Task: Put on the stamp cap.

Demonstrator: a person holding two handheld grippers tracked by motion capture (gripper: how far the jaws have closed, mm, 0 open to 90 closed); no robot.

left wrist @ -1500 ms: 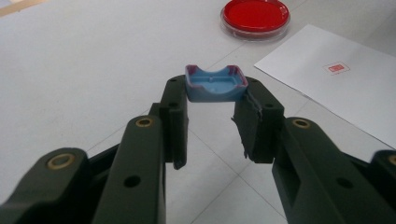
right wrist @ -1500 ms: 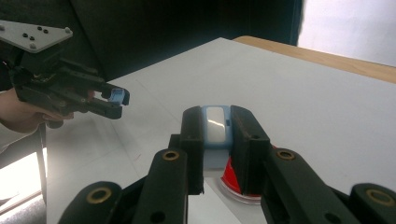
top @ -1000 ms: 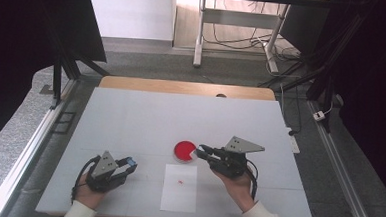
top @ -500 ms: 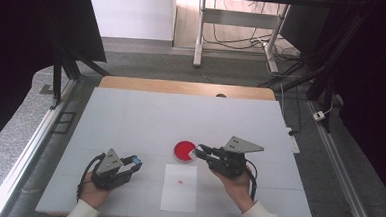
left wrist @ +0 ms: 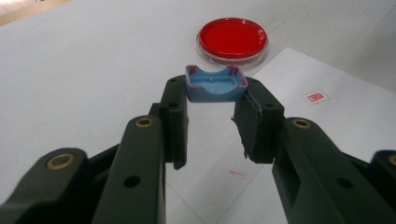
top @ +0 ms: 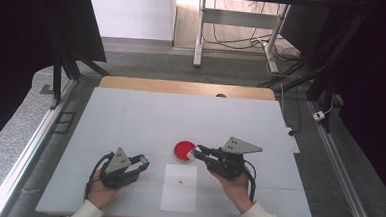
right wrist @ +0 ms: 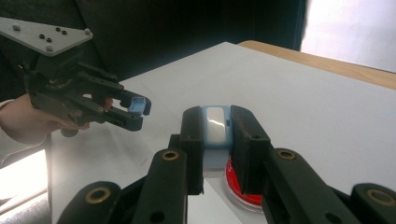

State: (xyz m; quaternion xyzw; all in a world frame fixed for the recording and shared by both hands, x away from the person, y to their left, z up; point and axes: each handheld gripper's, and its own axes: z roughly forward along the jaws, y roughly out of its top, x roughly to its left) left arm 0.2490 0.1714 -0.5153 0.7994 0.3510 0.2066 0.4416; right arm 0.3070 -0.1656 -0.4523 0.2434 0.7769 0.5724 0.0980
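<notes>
right claw (right wrist: 217,135) clamps pale blue stick (right wrist: 215,123) just above red dish (right wrist: 240,189).

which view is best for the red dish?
The left gripper view: the red dish sits whole and unblocked beyond the blue cap held in the left gripper. In the high view the dish is small, its right edge covered by the right gripper. In the right gripper view a sliver peeks between the jaws.
</notes>
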